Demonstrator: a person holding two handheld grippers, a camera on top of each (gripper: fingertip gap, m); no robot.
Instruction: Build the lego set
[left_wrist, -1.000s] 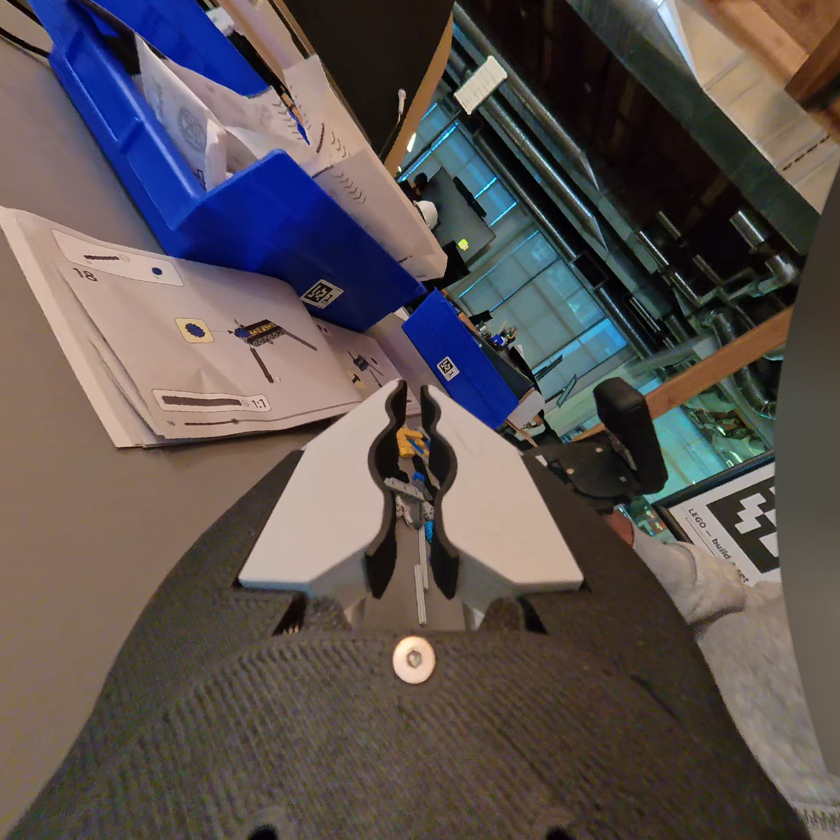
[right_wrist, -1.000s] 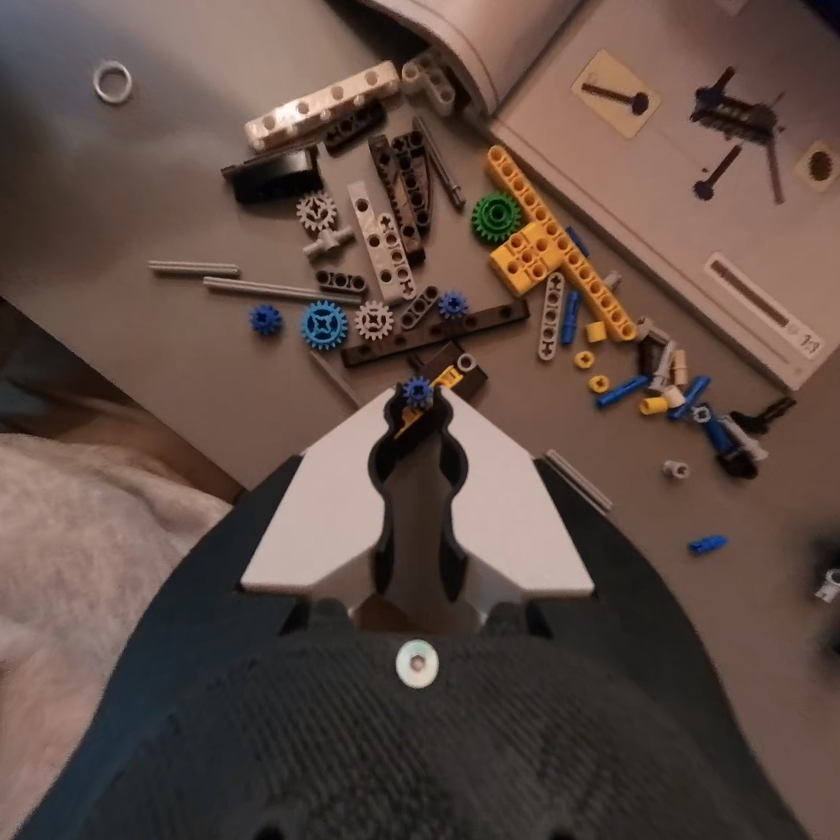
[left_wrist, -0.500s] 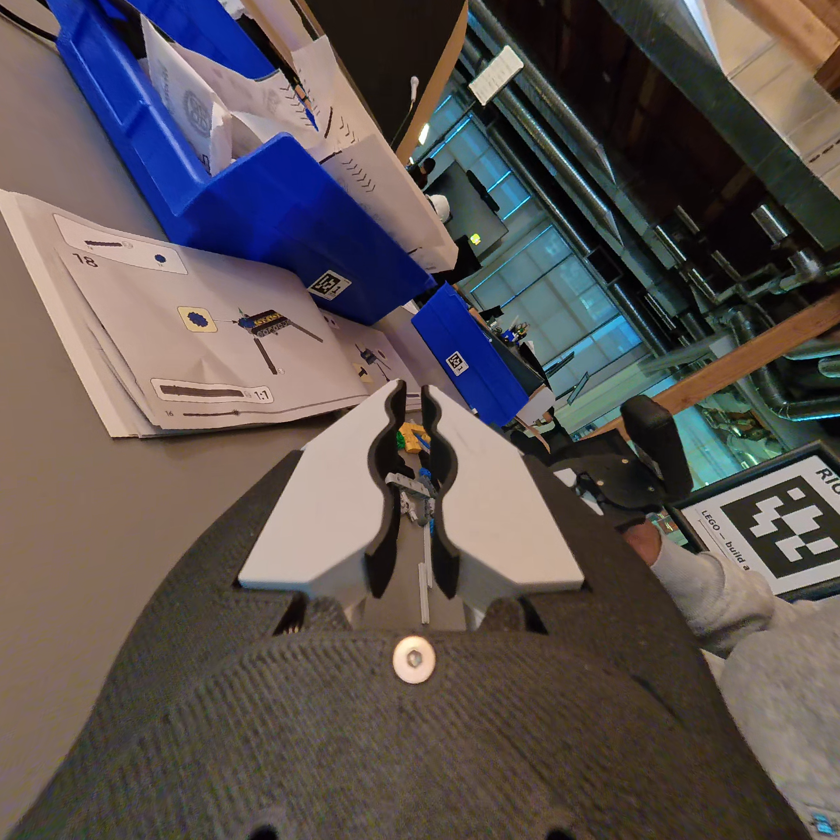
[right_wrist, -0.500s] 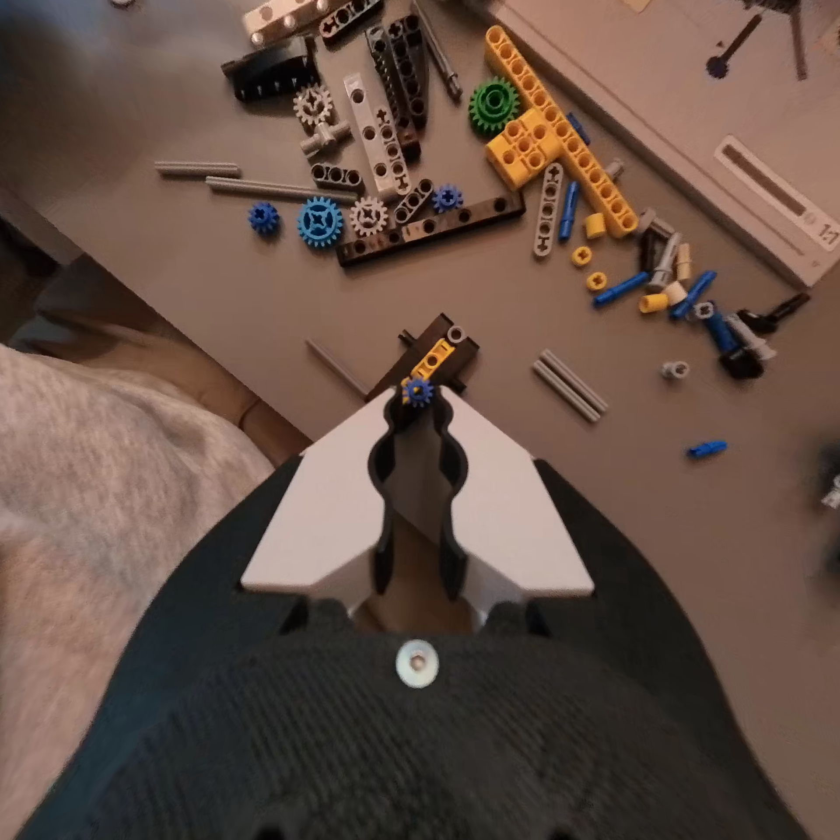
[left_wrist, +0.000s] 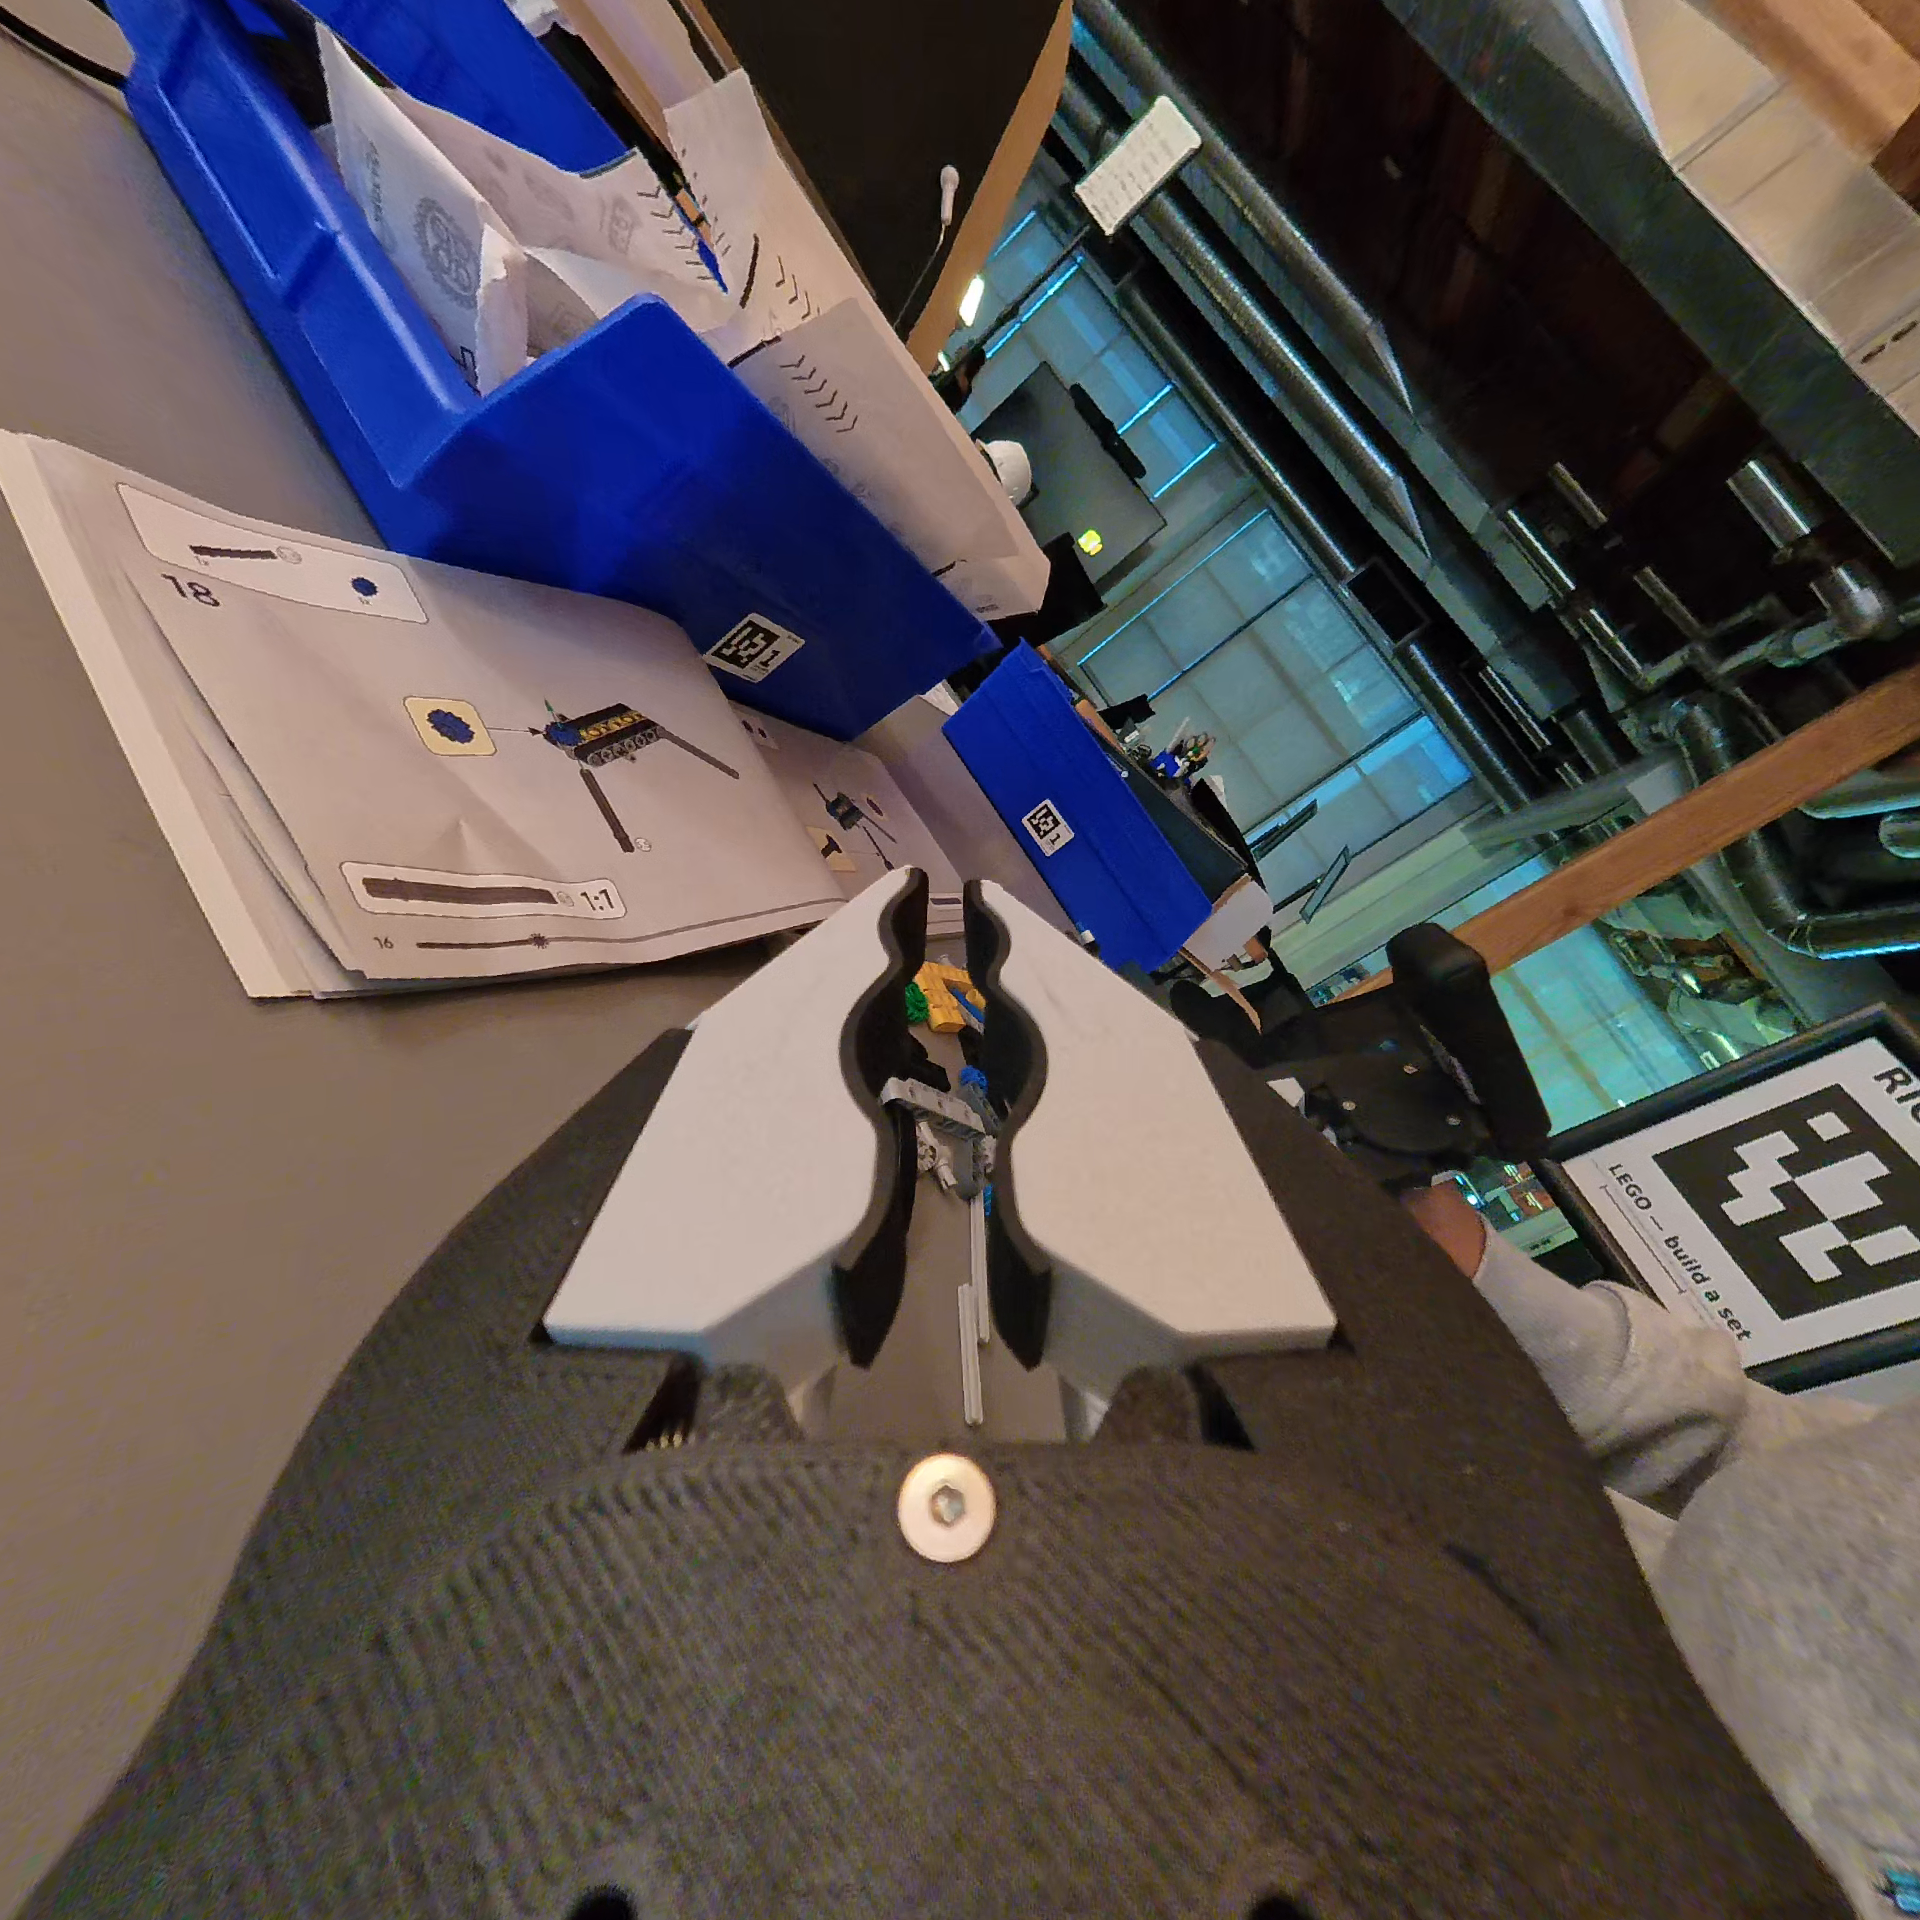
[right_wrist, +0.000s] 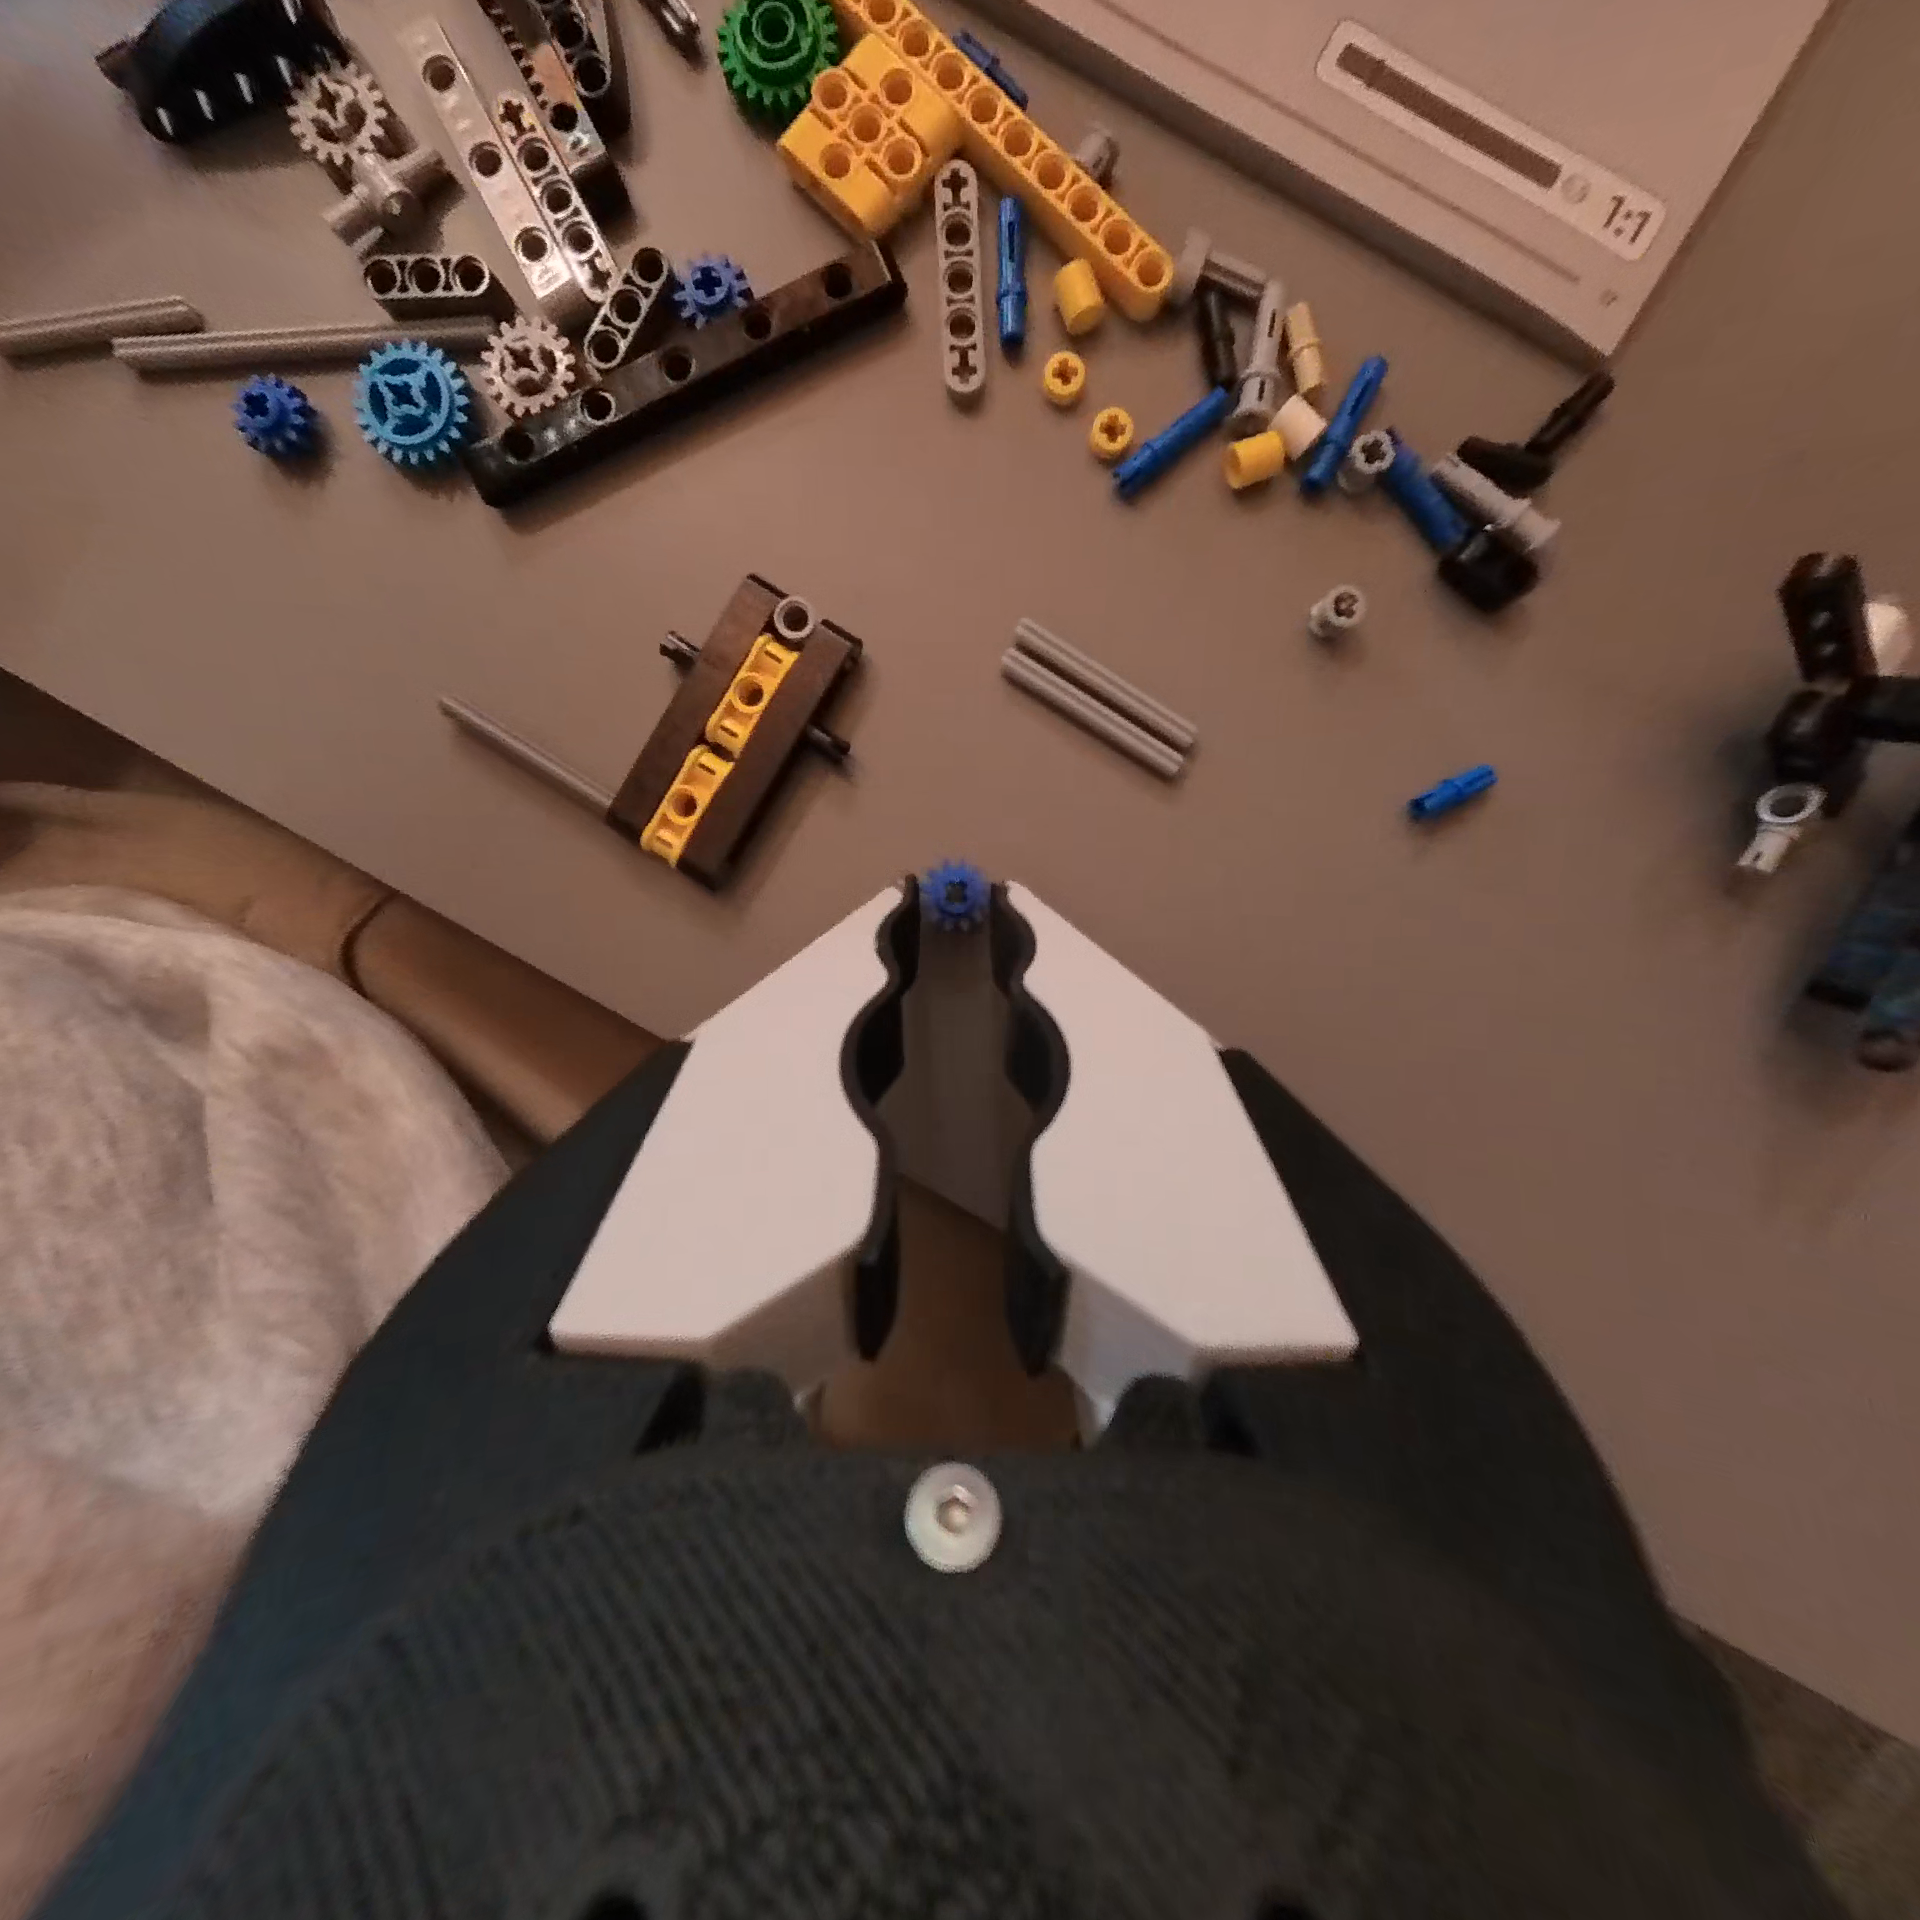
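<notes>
The right hand-held gripper (right_wrist: 953, 896) hung above the counter (right_wrist: 935, 623) with its fingertips clamped on a small blue gear (right_wrist: 952, 891). Below and to its left lay a black-and-yellow subassembly (right_wrist: 736, 743) near the counter's edge, apart from two grey axles (right_wrist: 1099, 713) and the loose parts pile (right_wrist: 727, 208). The left hand-held gripper (left_wrist: 943, 896) had its fingertips nearly together with nothing visibly between them, low beside the instruction booklet (left_wrist: 416, 748) and a blue bin (left_wrist: 582, 457).
</notes>
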